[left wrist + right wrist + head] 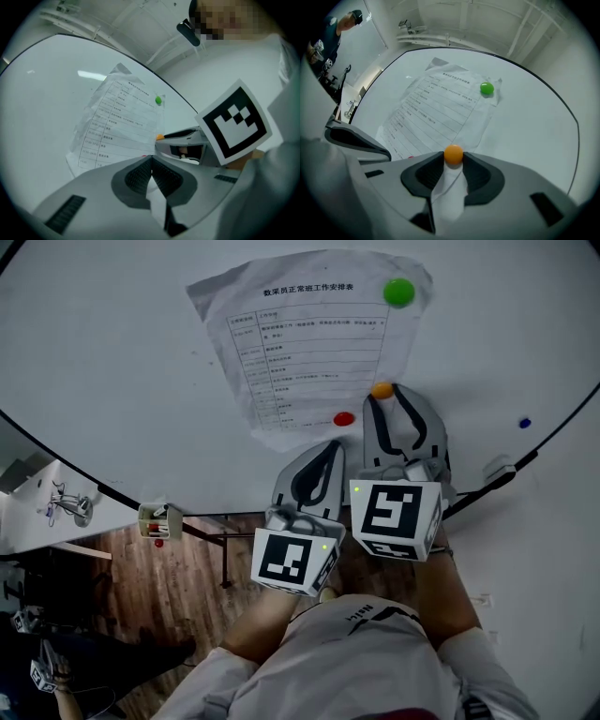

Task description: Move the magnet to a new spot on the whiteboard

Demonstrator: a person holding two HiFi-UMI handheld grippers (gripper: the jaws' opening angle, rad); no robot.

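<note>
Whiteboard (112, 381), bearing one printed sheet (300, 343). Orange magnet (453, 154): at the sheet's lower right edge, pinched between the jaw tips of the right gripper (382, 393). Left gripper (151, 159): jaws closed together, empty, near the red magnet (344, 418). Green magnet (398, 292): on the sheet's upper right corner. Blue magnet (524, 423): far right, well apart.
</note>
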